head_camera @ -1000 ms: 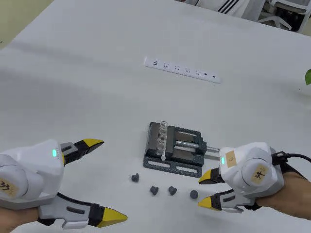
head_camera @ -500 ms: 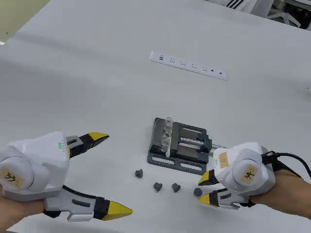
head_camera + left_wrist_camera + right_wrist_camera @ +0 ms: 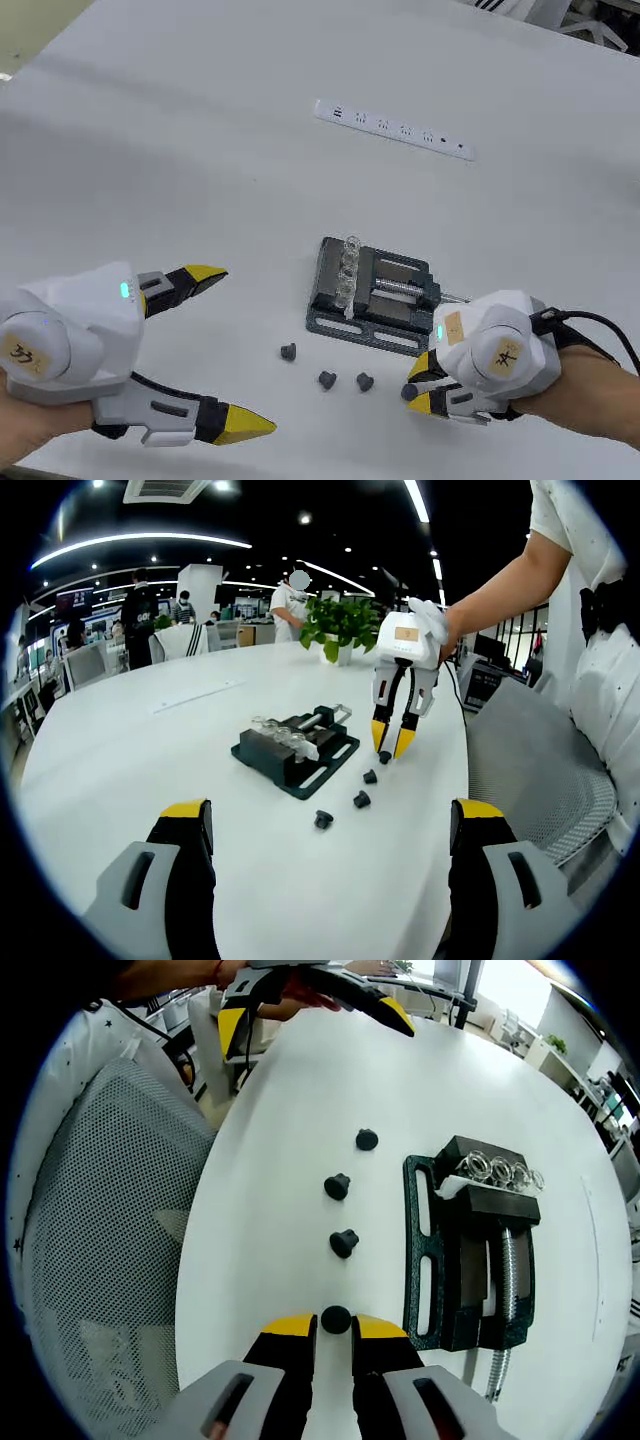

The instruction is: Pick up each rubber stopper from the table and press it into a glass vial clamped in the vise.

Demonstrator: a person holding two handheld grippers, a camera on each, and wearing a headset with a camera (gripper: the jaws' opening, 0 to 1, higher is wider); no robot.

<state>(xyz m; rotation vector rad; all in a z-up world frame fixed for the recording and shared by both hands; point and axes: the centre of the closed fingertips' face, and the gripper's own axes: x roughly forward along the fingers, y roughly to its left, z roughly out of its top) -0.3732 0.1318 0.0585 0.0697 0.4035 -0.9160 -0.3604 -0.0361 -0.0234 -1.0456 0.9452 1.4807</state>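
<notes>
A dark vise (image 3: 385,305) clamps a row of glass vials (image 3: 349,270) at mid-table. Three rubber stoppers (image 3: 288,352) (image 3: 327,379) (image 3: 365,381) lie in a line in front of it. A further stopper (image 3: 409,392) lies on the table between the tips of my right gripper (image 3: 417,388). Its jaws are narrowed to just wider than that stopper (image 3: 335,1319), and I see no firm grip. My left gripper (image 3: 238,348) hovers wide open and holds nothing, left of the stoppers. The left gripper view shows the vise (image 3: 295,755) and the right gripper (image 3: 391,745) over the end stopper (image 3: 384,757).
A white power strip (image 3: 395,130) lies beyond the vise. The table's near edge runs just behind both grippers, with a mesh chair (image 3: 100,1260) beside it. A potted plant (image 3: 340,630) stands at the far side, and people are in the background.
My right gripper has moved left onto the rightmost stopper and its jaws have narrowed around it. The left gripper stays wide open. The head camera has shifted slightly.
</notes>
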